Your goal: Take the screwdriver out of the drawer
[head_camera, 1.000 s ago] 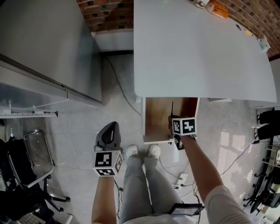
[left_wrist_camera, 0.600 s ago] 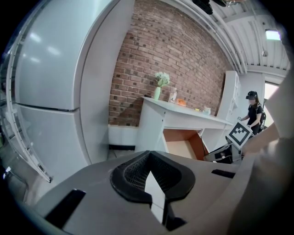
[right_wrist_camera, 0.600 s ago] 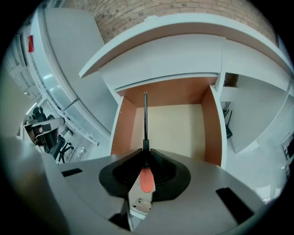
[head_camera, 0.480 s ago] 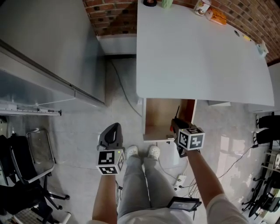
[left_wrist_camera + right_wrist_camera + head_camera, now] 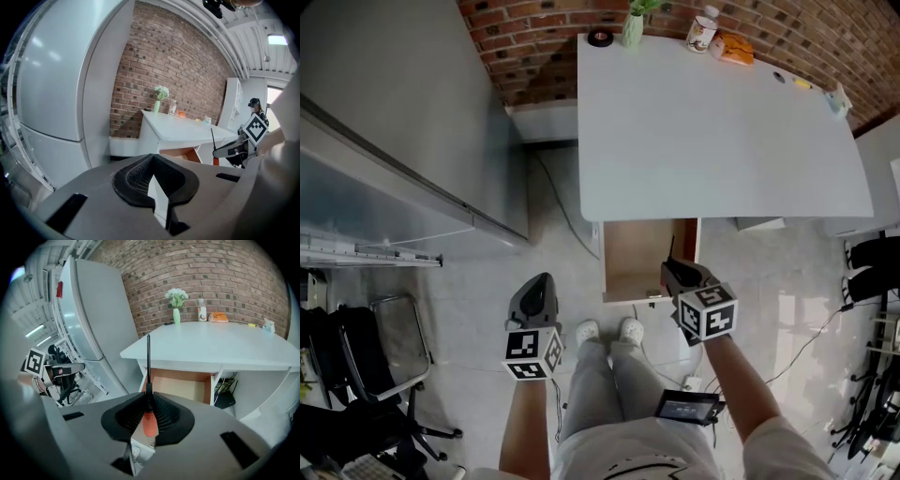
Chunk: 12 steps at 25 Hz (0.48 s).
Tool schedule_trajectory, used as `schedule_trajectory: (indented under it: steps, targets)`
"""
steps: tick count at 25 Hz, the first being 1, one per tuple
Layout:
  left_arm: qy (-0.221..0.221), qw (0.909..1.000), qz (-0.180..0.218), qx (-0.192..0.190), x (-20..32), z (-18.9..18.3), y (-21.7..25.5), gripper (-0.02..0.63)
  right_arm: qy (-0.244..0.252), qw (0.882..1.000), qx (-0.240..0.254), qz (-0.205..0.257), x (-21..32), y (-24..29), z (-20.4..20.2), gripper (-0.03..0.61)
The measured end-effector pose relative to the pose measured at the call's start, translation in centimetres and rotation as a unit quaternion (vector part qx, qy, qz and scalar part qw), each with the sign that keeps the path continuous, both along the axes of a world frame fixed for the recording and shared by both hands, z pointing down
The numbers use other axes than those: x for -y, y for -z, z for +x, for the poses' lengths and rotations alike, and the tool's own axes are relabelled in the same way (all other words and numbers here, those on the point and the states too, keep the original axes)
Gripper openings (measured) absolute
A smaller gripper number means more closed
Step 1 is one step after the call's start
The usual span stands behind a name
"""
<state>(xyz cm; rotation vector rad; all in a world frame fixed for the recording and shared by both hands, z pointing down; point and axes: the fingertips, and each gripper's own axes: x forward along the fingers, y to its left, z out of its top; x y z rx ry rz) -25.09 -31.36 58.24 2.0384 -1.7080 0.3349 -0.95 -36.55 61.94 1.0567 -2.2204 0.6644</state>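
While the left gripper [image 5: 157,185] waits near the body with jaws drawn together on nothing, the right gripper [image 5: 149,414] has its jaws narrowed onto the orange handle of the slim black-shafted screwdriver [image 5: 148,380], shaft upright. Tool position: in the air by the front edge of the open, bare wooden drawer [image 5: 182,386], outside its box. Judgement: hold the clamp firm and steer the shaft tip clear of the white desk top's [image 5: 211,350] front edge beyond.
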Motion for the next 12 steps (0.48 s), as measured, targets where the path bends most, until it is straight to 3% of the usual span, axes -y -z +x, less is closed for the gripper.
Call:
schedule_trajectory:
  steps: [6, 12]
  targets:
    - [0.003, 0.9998, 0.021, 0.001, -0.5, 0.6, 4.5, 0.008, 0.005, 0.999, 0.027, 0.037, -0.4, 7.0, 0.0, 0.056]
    - [0.002, 0.9988, 0.048, 0.001, -0.9, 1.3, 8.7, 0.008, 0.009, 0.997, 0.035, 0.063, -1.2, 10.8, 0.9, 0.056]
